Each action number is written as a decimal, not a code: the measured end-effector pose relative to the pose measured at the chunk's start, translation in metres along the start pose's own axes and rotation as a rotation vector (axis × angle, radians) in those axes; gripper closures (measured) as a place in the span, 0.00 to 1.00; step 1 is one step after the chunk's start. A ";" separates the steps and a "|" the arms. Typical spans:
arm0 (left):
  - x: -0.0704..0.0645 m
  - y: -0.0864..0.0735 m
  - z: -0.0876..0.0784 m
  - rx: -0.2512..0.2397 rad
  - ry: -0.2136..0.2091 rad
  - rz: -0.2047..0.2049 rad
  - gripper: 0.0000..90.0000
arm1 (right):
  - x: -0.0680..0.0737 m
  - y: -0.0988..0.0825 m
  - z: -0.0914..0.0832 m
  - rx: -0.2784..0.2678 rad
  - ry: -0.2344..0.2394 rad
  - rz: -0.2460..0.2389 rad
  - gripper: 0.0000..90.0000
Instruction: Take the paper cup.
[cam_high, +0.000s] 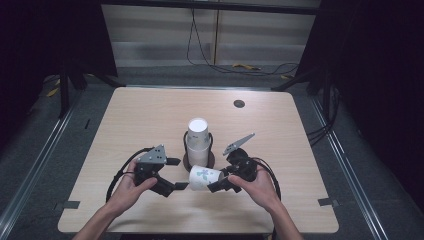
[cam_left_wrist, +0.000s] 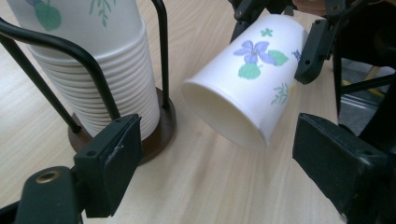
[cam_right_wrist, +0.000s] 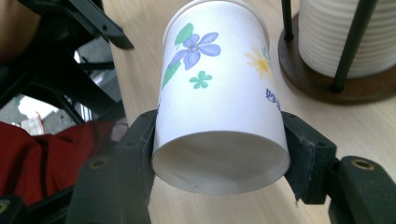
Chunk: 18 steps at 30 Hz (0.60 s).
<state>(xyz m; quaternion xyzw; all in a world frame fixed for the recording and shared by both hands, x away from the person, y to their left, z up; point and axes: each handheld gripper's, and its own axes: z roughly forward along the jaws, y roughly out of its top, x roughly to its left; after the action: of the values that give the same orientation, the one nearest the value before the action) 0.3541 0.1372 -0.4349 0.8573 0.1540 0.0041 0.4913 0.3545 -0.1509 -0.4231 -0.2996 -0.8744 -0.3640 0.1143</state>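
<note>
The right tongs (cam_high: 216, 187) are clamping a flowered paper cup (cam_high: 204, 177) by its closed bottom end, one pad pressing on each side, and are holding it tilted on its side above the counter (cam_high: 150, 115), with its open mouth pointing toward the left tongs (cam_high: 176, 186). In the right gripper view the cup (cam_right_wrist: 219, 98) is sitting squarely between the two black jaws. The left tongs are standing apart with nothing between them, just beside the cup's mouth; in the left gripper view the cup's rim (cam_left_wrist: 224, 116) is hanging between and beyond the two spread jaws, not touching either. Just behind the cup, near the middle of the counter, a stack of paper cups (cam_high: 198, 134) is standing upside down in a black wire holder (cam_high: 186, 145) on a round dark wooden base (cam_left_wrist: 161, 133), close enough to be crowding the space behind both tongs. Farther back, a small round dark cap (cam_high: 239, 103) is sitting in the counter.
</note>
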 end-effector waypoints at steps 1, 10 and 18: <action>0.000 0.000 0.000 0.000 -0.005 -0.007 0.19 | 0.000 -0.001 0.000 -0.017 0.005 -0.008 0.40; 0.004 -0.008 -0.002 -0.005 -0.024 -0.057 0.20 | 0.001 -0.004 -0.001 -0.061 0.002 -0.030 0.40; 0.002 -0.008 -0.009 -0.082 -0.044 -0.048 0.20 | 0.004 -0.005 -0.003 -0.140 0.010 -0.073 0.40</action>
<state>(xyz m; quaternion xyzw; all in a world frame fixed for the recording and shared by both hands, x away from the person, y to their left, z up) 0.3526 0.1490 -0.4378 0.8325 0.1633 -0.0202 0.5291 0.3479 -0.1537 -0.4222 -0.2730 -0.8566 -0.4297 0.0843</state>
